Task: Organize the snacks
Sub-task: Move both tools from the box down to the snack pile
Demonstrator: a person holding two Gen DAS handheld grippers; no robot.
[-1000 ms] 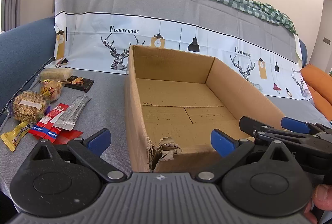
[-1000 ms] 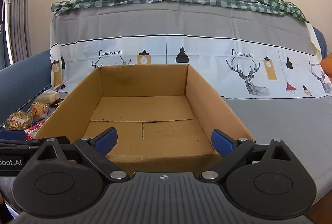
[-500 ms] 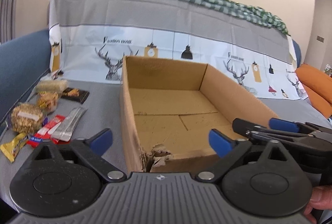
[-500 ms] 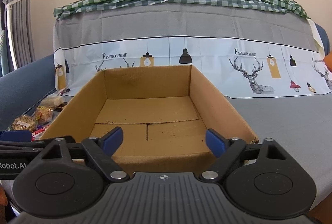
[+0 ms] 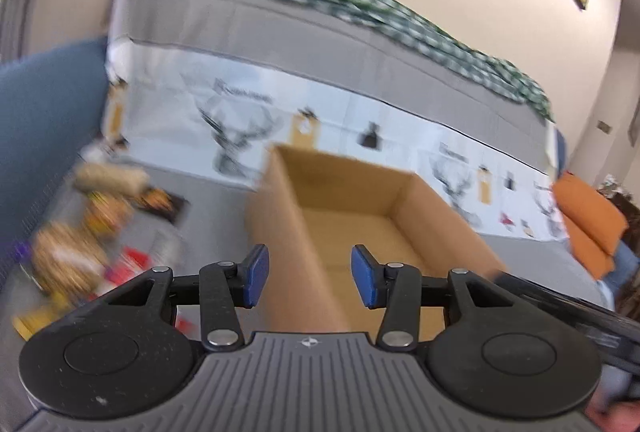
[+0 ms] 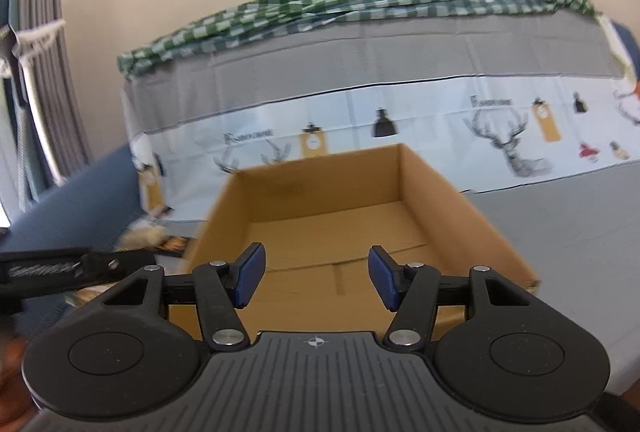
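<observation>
Both tools, left tool [image 5: 306, 276] and right tool [image 6: 316, 276], have just been closing, pads apart with nothing between them. On the sofa [image 6: 580, 232], the empty cardboard box [image 6: 332, 216] sits mid-seat; blurred snacks [image 5: 80, 232] lie toward its left end.

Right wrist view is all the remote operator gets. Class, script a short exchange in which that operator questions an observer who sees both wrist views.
Operator: I see the cardboard box but little beside it. Where are the snacks?
Observer: Piled on the grey cover left of the box, red packets among them, all blurred.
Operator: Does the left gripper hold one?
Observer: No. Its jaws have just been closing, but the pads are apart with nothing between them.
Operator: Anything to the box's right?
Observer: An orange cushion, apart from the box.
</observation>
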